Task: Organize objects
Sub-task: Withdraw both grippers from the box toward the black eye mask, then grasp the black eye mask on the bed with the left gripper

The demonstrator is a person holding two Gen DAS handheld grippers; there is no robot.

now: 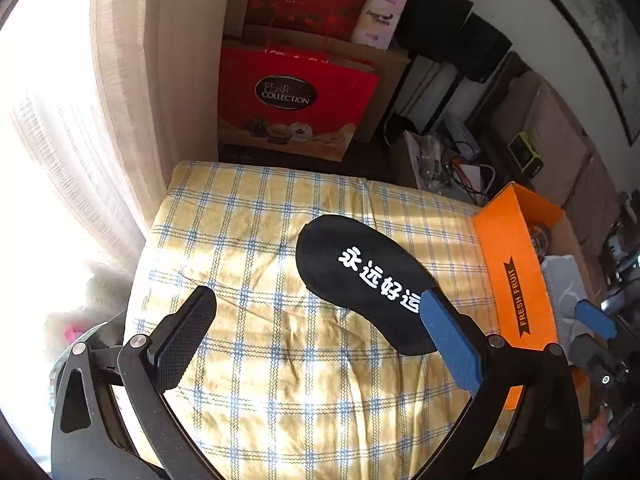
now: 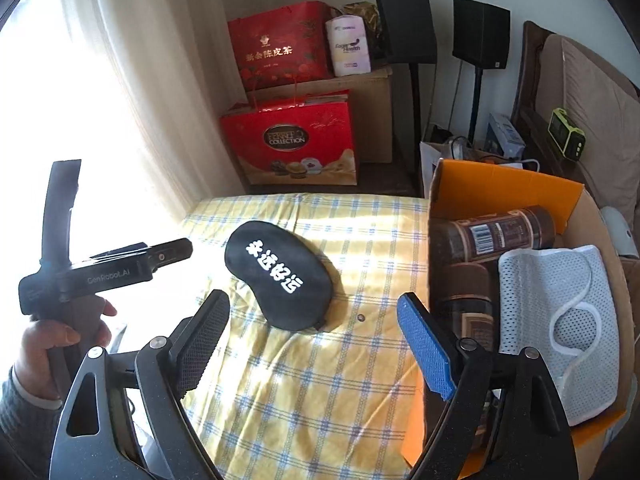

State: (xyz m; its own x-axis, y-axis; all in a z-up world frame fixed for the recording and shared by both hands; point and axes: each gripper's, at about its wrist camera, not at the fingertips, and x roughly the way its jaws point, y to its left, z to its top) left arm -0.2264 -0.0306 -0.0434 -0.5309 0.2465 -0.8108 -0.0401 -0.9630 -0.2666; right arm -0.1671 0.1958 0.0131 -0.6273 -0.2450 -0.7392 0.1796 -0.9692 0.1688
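Note:
A black eye mask (image 1: pixel 360 276) (image 2: pixel 280 276) with white characters lies flat on the yellow checked cloth (image 1: pixel 260 240) (image 2: pixel 320 380) of the table. My left gripper (image 1: pixel 318 300) hangs open over the cloth; its blue finger (image 1: pixel 448 336) overlaps the mask's near end in the left wrist view. In the right wrist view a hand (image 2: pixel 60 340) holds it left of the mask. My right gripper (image 2: pixel 314 300) is open and holds nothing, just in front of the mask. An orange cardboard box (image 1: pixel 516 240) (image 2: pixel 500 188) at the right holds brown jars (image 2: pixel 496 232) and a white mesh item (image 2: pixel 560 320).
Red gift bags (image 2: pixel 292 144) and a cardboard carton stand on the floor beyond the table's far edge. A bright curtain (image 2: pixel 120 80) hangs at the left. Two black speakers (image 2: pixel 404 28) on stands, a bag of clutter and a sofa with a green device (image 2: pixel 566 138) are at the back right.

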